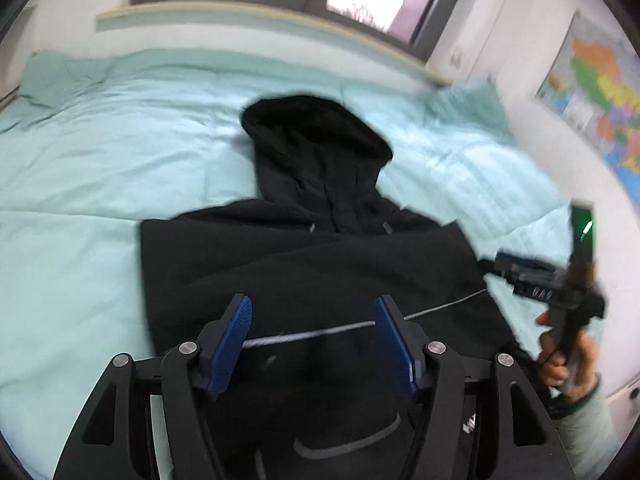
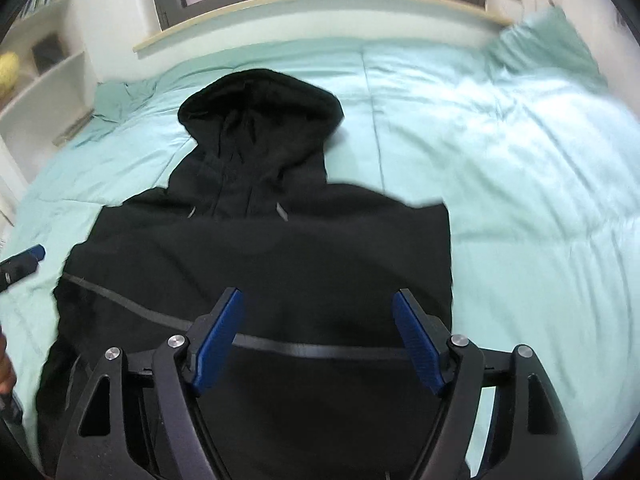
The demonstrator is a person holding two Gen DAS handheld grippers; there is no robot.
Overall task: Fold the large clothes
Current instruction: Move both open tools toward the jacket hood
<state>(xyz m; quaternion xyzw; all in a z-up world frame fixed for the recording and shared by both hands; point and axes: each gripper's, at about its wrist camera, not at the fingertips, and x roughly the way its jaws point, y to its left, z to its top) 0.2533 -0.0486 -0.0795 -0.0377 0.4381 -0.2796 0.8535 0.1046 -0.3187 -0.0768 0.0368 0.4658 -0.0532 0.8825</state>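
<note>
A black hoodie (image 1: 320, 256) lies flat on the mint-green bed (image 1: 80, 168), hood pointing to the window, sleeves folded in over the body. A grey stripe (image 1: 320, 334) crosses its lower part. My left gripper (image 1: 314, 320) is open and empty above the lower body of the hoodie. My right gripper (image 2: 316, 312) is open and empty above the same garment (image 2: 280, 248), near its right side. The right gripper also shows in the left wrist view (image 1: 496, 264), held in a hand at the hoodie's right edge. The left gripper's tip shows in the right wrist view (image 2: 34, 254).
The bed cover (image 2: 520, 184) reaches to a window sill (image 2: 320, 4) at the back. A pillow (image 2: 548, 40) lies at the far right corner. White shelves (image 2: 44, 64) stand to the left. A coloured map (image 1: 600, 100) hangs on the right wall.
</note>
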